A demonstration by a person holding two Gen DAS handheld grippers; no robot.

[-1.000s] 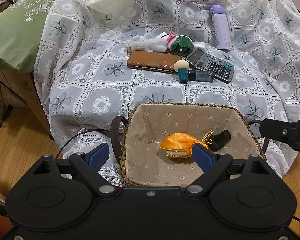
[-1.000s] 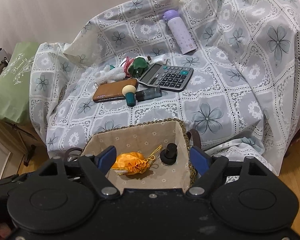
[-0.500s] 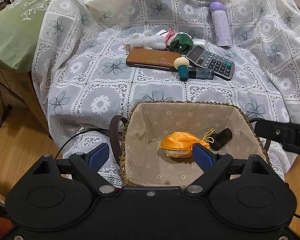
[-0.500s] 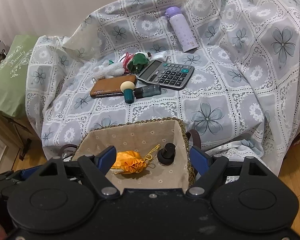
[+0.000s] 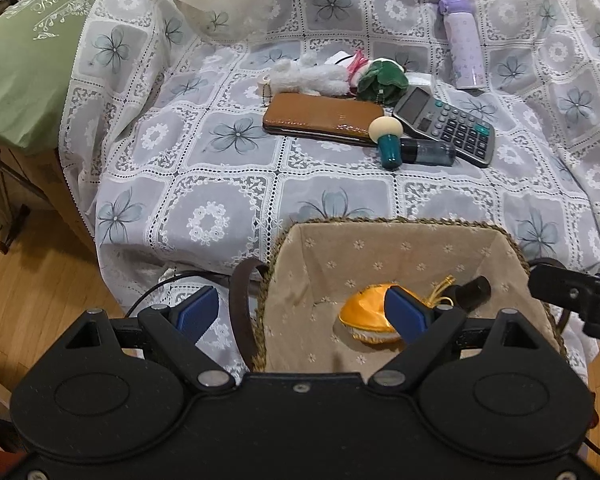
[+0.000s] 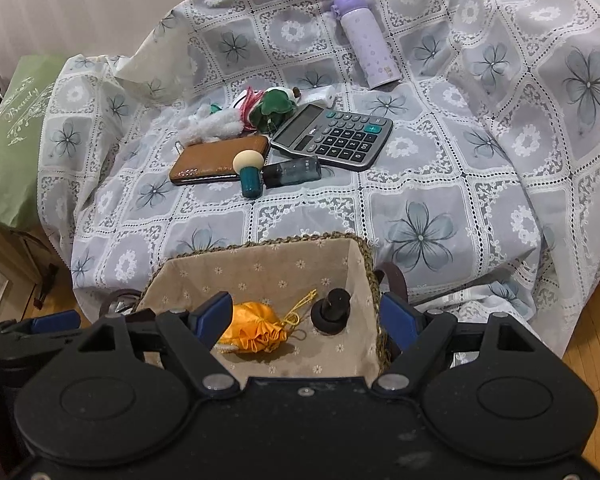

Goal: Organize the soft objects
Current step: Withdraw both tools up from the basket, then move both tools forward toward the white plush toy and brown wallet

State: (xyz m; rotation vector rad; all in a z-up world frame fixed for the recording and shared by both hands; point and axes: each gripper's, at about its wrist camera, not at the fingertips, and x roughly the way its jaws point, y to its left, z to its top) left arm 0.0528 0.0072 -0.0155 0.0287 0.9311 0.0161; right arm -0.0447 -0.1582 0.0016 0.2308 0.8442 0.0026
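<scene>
A woven basket (image 5: pixel 396 226) (image 6: pixel 260 245) with beige lining stands at the near edge of the covered seat. It holds an orange satin pouch (image 5: pixel 364 314) (image 6: pixel 256 334) and a small black object (image 5: pixel 474 290) (image 6: pixel 334 310). Farther back lie a white plush toy (image 5: pixel 310 78) (image 6: pixel 210 126) and a green plush toy (image 5: pixel 382 80) (image 6: pixel 274 106). My left gripper (image 5: pixel 300 314) is open and empty, above the basket's left rim. My right gripper (image 6: pixel 308 318) is open and empty, above the basket's right part.
Beside the plush toys lie a brown wallet (image 5: pixel 322 118) (image 6: pixel 218 160), a mushroom-shaped sponge (image 5: pixel 388 140) (image 6: pixel 249 172), a dark bottle (image 5: pixel 428 152), a calculator (image 5: pixel 446 124) (image 6: pixel 334 136) and a lilac flask (image 5: pixel 462 42) (image 6: pixel 366 42). A green pillow (image 5: pixel 24 52) is at left. Wood floor lies below.
Both grippers have edged forward toward the seat; the objects on the cloth look slightly nearer. Nothing was picked up or let go, and both stay open.
</scene>
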